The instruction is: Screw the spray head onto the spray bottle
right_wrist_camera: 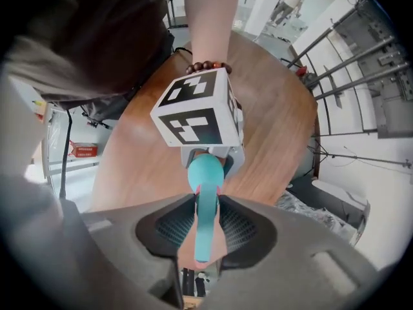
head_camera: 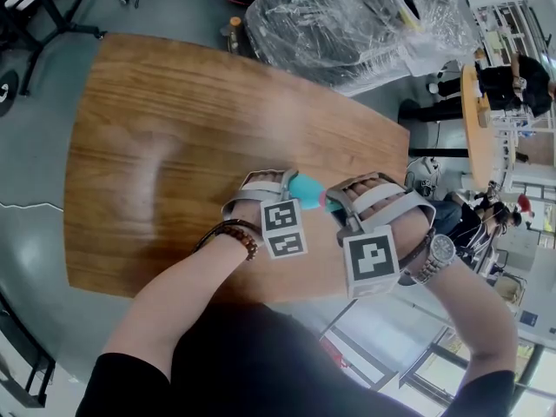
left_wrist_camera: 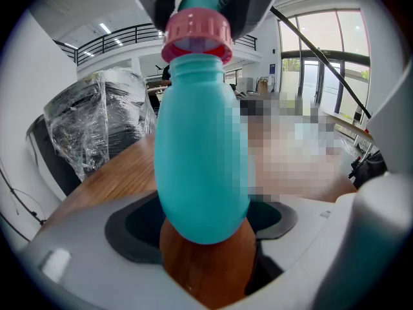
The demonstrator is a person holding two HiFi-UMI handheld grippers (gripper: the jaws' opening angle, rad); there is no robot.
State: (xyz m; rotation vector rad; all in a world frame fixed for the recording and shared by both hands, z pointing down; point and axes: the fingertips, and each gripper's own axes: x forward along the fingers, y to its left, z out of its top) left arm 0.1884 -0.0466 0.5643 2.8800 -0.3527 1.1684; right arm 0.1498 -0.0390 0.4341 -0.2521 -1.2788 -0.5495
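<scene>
In the left gripper view a teal spray bottle (left_wrist_camera: 200, 147) stands upright between the jaws of my left gripper (left_wrist_camera: 206, 230), which is shut on its lower body. A pink collar (left_wrist_camera: 197, 34) sits on the bottle's neck. From above, my right gripper (right_wrist_camera: 205, 228) points steeply down, shut on the teal spray head (right_wrist_camera: 205, 215), with the bottle (right_wrist_camera: 205, 172) and the left gripper's marker cube (right_wrist_camera: 197, 108) below it. In the head view both grippers, left (head_camera: 276, 189) and right (head_camera: 352, 196), meet over the near table edge, and the bottle (head_camera: 306, 187) shows between them.
The wooden table (head_camera: 191, 146) stretches away from me and to the left. A plastic-wrapped bulk (head_camera: 365, 16) stands beyond its far edge. At the far right is a round table (head_camera: 473, 120) with people beside it. Grey floor lies around.
</scene>
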